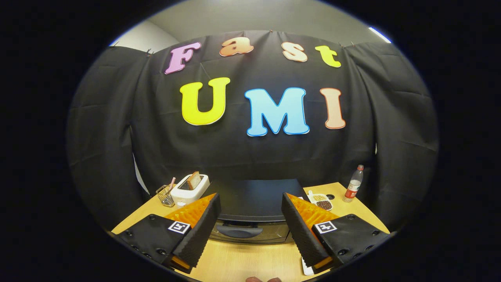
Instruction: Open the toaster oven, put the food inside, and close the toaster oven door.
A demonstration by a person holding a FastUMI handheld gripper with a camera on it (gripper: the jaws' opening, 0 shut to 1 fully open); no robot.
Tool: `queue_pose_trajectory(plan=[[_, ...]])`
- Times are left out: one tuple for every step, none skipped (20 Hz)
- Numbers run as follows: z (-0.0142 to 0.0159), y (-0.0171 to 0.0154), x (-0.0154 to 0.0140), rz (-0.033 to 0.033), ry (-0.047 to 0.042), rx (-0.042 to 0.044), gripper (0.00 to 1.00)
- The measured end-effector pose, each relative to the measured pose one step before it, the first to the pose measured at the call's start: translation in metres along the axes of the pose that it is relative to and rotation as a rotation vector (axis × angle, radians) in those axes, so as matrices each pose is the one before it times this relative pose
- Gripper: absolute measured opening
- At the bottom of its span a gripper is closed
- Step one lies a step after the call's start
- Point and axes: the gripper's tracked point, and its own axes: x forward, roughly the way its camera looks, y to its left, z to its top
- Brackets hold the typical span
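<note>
A black toaster oven (pixel 254 203) stands on the wooden table (pixel 250 260) straight ahead of me, seen from above and in front. Its door is closed, with the dark handle (pixel 238 231) across the top of the glass front. My gripper (pixel 250 207) hovers high in front of it, open, with nothing between the fingers; the oven's top and handle show through the gap. A white plate edge (pixel 307 268) peeks out under the right finger; what lies on it is hidden.
A white pop-up toaster (pixel 190 188) with a bread slice stands back left, next to a wire basket (pixel 166 196). At the back right sit a small white dish of beans (pixel 321 201) and a plastic bottle (pixel 354 184). Fingertips of a hand (pixel 263 279) show at the table's near edge.
</note>
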Motion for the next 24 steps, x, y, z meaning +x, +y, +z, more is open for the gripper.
queue_pose_trajectory(plan=[[-0.00977, -0.00209, 0.00746, -0.01033, 0.02215, 0.00361, 0.99], [-0.01162, -0.00036, 0.00732, -0.00208, 0.03321, 0.01137, 0.99], [-0.01175, 0.00188, 0.00605, 0.00334, 0.03679, 0.01454, 0.99], [-0.01047, 0.00114, 0.00627, 0.00373, 0.03029, 0.01044, 0.99], [-0.00632, 0.00052, 0.00487, 0.00003, 0.01126, 0.00048, 0.99], [-0.00732, -0.00075, 0.00676, -0.0072, 0.01202, -0.01366, 0.99], [-0.00687, -0.00065, 0.00525, -0.0064, 0.01121, -0.0142, 0.99], [-0.00636, 0.00109, 0.00574, -0.00067, 0.01245, -0.01077, 1.0], [-0.00574, 0.00256, 0.00521, 0.00425, 0.00996, -0.00274, 0.99], [-0.0058, 0.00256, 0.00607, 0.0064, 0.01529, -0.00046, 0.99], [-0.00568, 0.00157, 0.00411, 0.00058, 0.01106, -0.00231, 0.99], [-0.00327, 0.0001, 0.00598, -0.00745, 0.01106, -0.00563, 0.99], [-0.00068, 0.00093, 0.00303, -0.00868, -0.00104, -0.00036, 0.99], [-0.00035, 0.00254, 0.0044, 0.0028, -0.00101, 0.00531, 0.99], [-0.00396, 0.00496, 0.00531, 0.00731, 0.00367, 0.00258, 0.99], [-0.00296, 0.00265, 0.00525, 0.00082, 0.00667, -0.00378, 0.99], [-0.0026, 0.00131, 0.00501, -0.00084, 0.00989, -0.00403, 0.99], [-0.0026, 0.00048, 0.00421, -0.00321, 0.01056, -0.00053, 0.99], [-0.002, 0.00054, 0.00101, -0.00408, 0.00414, 0.00105, 0.99], [0.00294, -0.00043, 0.00143, -0.00369, -0.01039, 0.00033, 1.0], [-0.00342, 0.00045, 0.00077, -0.00264, 0.00889, 0.00633, 1.0], [0.00057, -0.0003, -0.00178, -0.00798, -0.00658, 0.00852, 0.99], [-0.0028, -0.00072, 0.00349, -0.00334, 0.00535, -0.0025, 1.0], [0.00046, 0.00034, 0.00014, -0.00384, -0.00507, -0.01844, 0.99]])
